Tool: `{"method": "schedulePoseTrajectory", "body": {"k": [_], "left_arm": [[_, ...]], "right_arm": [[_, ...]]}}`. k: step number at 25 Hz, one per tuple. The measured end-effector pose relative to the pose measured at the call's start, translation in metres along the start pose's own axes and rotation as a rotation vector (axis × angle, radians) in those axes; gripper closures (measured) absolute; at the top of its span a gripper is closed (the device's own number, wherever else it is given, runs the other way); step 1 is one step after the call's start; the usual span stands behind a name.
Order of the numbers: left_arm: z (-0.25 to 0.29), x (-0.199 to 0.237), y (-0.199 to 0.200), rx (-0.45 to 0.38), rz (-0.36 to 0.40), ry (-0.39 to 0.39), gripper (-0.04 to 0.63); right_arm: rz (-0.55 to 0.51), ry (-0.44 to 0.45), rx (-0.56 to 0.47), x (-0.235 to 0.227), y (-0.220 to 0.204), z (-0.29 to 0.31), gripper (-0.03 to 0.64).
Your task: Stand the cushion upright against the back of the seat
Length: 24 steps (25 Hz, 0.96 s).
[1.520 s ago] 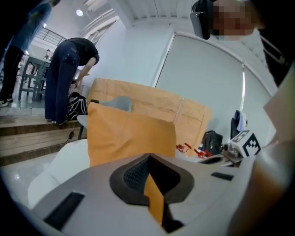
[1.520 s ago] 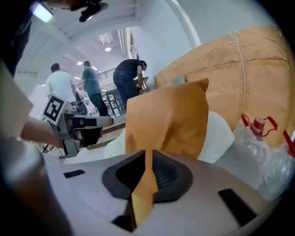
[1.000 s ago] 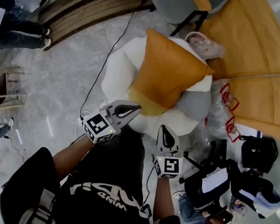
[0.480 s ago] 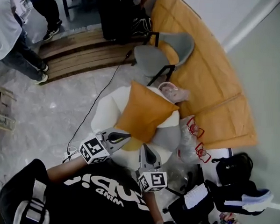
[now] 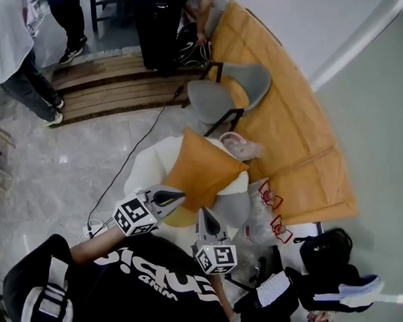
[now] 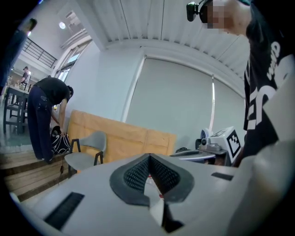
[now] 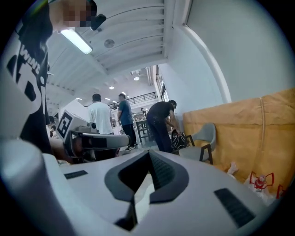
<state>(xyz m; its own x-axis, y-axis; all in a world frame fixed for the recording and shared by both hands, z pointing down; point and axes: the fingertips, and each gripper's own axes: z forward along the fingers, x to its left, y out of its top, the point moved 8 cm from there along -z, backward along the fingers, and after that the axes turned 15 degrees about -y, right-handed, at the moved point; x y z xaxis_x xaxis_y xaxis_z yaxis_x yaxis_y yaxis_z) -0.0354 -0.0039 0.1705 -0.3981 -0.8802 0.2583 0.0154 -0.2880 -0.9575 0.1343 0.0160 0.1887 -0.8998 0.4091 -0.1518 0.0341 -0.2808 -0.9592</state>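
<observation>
An orange cushion (image 5: pixel 202 174) stands on one edge on the white round seat (image 5: pixel 147 169), leaning against its back, with a grey cushion (image 5: pixel 234 207) beside it. My left gripper (image 5: pixel 181 195) hangs shut and empty just in front of the orange cushion's lower edge, apart from it. My right gripper (image 5: pixel 204 213) is shut and empty too, pointing at the seat's front near the grey cushion. Both gripper views look level across the room over shut jaws, the left gripper (image 6: pixel 149 159) and the right gripper (image 7: pixel 148 154). The cushion is in neither gripper view.
A grey chair (image 5: pixel 229 91) stands behind the seat by an orange padded panel (image 5: pixel 291 128). Plastic bags (image 5: pixel 263 211) and black bags (image 5: pixel 325 251) lie at the right. A cable (image 5: pixel 131 160) crosses the floor. People (image 5: pixel 16 43) stand by a wooden platform (image 5: pixel 111 85).
Both grippers have lifted up and away from the seat, still shut. The head view has risen, so the seat and cushion look smaller. The cushion has stayed put.
</observation>
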Motion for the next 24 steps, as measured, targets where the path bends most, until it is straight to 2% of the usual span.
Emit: {"method": "schedulePoseTrajectory", "body": {"k": [16, 24], "left_arm": [[-0.005, 0.009, 0.000, -0.002, -0.037, 0.035, 0.588], [-0.004, -0.005, -0.007, -0.004, -0.039, 0.031, 0.588]], "right_arm": [[-0.013, 0.011, 0.051, -0.005, 0.003, 0.006, 0.595], [-0.004, 0.001, 0.078, -0.008, -0.013, -0.006, 0.595]]}}
